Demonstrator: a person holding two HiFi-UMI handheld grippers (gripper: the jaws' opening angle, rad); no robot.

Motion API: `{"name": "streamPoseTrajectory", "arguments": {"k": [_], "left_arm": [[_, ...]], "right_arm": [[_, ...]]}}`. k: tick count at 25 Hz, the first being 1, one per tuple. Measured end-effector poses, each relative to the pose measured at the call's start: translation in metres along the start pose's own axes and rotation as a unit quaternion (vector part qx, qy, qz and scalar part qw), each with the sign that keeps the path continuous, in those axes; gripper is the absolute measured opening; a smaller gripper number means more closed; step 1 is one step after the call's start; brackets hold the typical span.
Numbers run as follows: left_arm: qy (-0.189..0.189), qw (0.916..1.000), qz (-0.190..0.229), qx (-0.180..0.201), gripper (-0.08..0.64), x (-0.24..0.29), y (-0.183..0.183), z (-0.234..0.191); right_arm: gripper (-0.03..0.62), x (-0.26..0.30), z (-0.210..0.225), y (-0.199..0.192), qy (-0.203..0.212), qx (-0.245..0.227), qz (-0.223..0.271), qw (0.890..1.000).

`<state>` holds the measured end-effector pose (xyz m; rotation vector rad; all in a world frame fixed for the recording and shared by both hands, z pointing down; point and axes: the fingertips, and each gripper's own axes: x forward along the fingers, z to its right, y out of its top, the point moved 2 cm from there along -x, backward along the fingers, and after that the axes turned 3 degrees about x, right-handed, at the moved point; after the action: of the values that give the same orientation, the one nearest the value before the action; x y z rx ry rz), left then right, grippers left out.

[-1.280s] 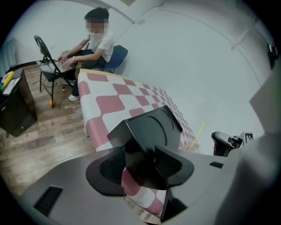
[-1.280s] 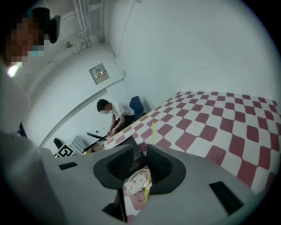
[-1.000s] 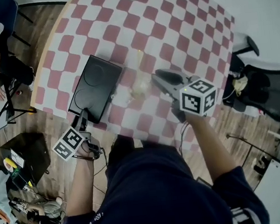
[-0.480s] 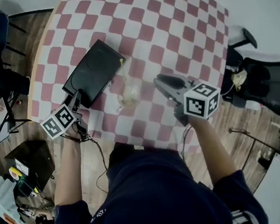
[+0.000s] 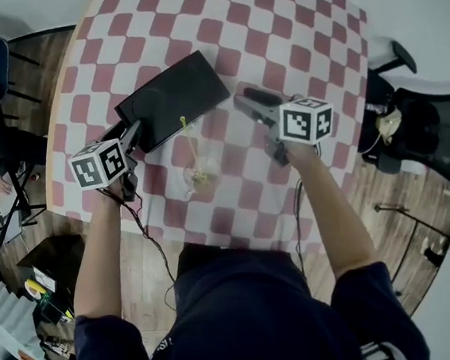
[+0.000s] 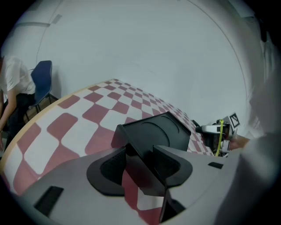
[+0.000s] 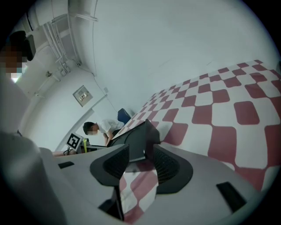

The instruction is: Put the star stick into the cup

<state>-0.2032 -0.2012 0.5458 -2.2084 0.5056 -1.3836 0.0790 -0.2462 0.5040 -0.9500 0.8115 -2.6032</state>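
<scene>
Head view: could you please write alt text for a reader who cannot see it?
A yellow star stick stands in a clear cup on a red-and-white checked table, between two hand-held grippers. The left gripper grips the corner of a black tray; the right gripper, its jaws just opened and empty, hovers right of the cup.

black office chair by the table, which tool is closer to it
Right. The right tool is over the table's half beside the black office chair; the left tool holds the black tray's far end, across the table.
</scene>
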Motion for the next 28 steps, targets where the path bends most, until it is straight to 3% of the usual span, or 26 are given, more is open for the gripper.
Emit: {"name": "streamPoseTrajectory", "arguments": {"k": [3, 6, 9, 11, 18, 24, 28], "left_arm": [[-0.023, 0.999, -0.001, 0.038, 0.209, 0.014, 0.012, 0.012], [-0.043, 0.9968, -0.002, 0.066, 0.21, 0.026, 0.021, 0.022], [-0.047, 0.9964, -0.008, 0.07, 0.215, 0.031, 0.025, 0.026], [-0.049, 0.9964, -0.005, 0.07, 0.216, 0.031, 0.027, 0.027], [-0.066, 0.9956, 0.029, 0.059, 0.239, -0.001, 0.009, 0.048], [-0.157, 0.9866, 0.031, 0.029, 0.239, -0.04, -0.04, 0.099], [-0.176, 0.9842, 0.017, 0.01, 0.239, -0.052, -0.076, 0.118]], "right_arm": [[0.178, 0.028, 0.013, 0.023, -0.022, -0.013, -0.002, 1.0], [0.178, 0.044, 0.028, 0.029, -0.054, -0.032, -0.036, 0.997], [0.137, 0.053, 0.037, 0.028, -0.06, -0.04, -0.066, 0.995], [0.115, 0.051, 0.04, 0.03, -0.051, -0.02, -0.066, 0.996], [0.08, 0.043, 0.044, 0.032, -0.074, 0.023, -0.017, 0.997], [0.064, -0.004, 0.079, 0.031, -0.128, 0.061, 0.046, 0.989], [0.061, -0.047, 0.108, 0.025, -0.17, 0.091, 0.097, 0.976]]}}
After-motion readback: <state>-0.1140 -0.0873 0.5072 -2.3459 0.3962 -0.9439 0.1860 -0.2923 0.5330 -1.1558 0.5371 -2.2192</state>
